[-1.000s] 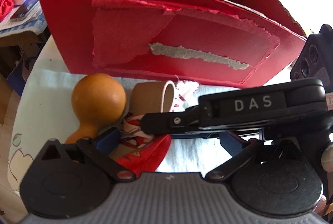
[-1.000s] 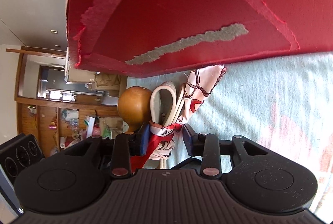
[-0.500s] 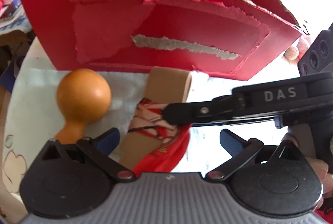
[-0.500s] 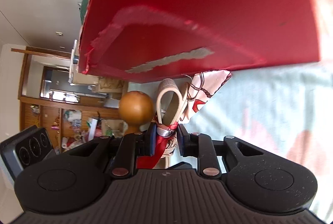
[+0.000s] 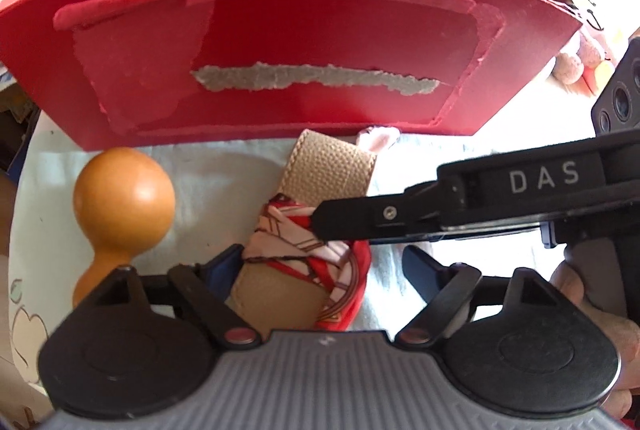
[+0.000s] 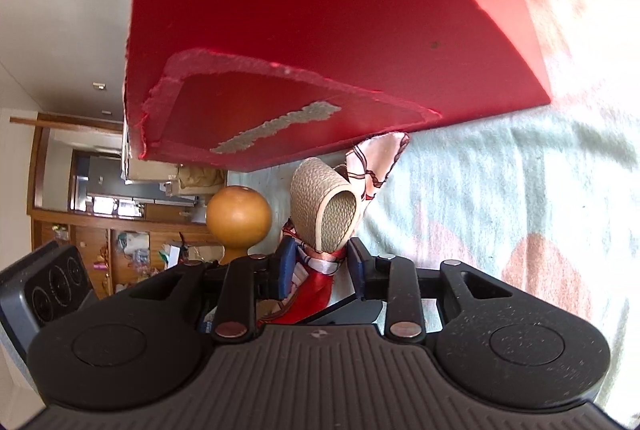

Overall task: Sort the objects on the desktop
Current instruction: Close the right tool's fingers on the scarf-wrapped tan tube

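the right gripper [image 6: 318,266] has its blue pads pinched on the tan leather strap [image 6: 326,206] where a red and pink patterned scarf [image 6: 316,270] is wound round it, just in front of the torn red cardboard box [image 5: 280,70] on the pale cloth [image 6: 500,198]. the left gripper [image 5: 322,266] sits spread wide with the strap's lower end between its fingers, gripping nothing, and a wooden gourd [image 5: 122,198] lies just to the strap's left, near the box.
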Demonstrator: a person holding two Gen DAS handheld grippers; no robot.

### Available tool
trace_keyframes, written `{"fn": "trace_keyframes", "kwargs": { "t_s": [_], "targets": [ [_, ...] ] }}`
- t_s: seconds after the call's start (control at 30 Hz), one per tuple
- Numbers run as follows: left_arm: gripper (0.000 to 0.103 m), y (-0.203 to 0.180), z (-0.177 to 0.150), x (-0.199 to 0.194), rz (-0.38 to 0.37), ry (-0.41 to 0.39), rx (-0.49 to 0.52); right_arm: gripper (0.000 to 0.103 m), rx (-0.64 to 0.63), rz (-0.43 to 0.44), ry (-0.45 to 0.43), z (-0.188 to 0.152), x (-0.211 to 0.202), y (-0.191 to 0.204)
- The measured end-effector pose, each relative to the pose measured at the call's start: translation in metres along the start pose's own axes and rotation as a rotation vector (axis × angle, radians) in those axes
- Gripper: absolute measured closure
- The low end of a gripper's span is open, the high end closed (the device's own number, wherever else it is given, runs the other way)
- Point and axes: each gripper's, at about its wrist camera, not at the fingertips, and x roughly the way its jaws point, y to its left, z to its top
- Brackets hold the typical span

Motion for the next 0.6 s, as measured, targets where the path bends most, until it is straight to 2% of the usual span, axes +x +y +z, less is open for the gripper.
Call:
{"fn": "trace_keyframes", "kwargs": {
  "t_s": [0.13,0.27,0.6],
  "targets": [
    [0.029,-0.012,-0.001,-0.002,0.003,0.013,0.021,0.075,-0.037,-0.013,-0.002,0.001,-0.005,0.003],
    [0.038,-0.029,-0.003,-0.002,-0.035,0.034,0.043,0.079,-0.032,-0.036,-0.025,0.000,-0.015,0.002],
    [0.051,-0.103,-0.009,-0.003,-0.127,0.052,0.218,0.079,-0.053,-0.152,-0.136,-0.021,-0.075,-0.011]
  ]
}}
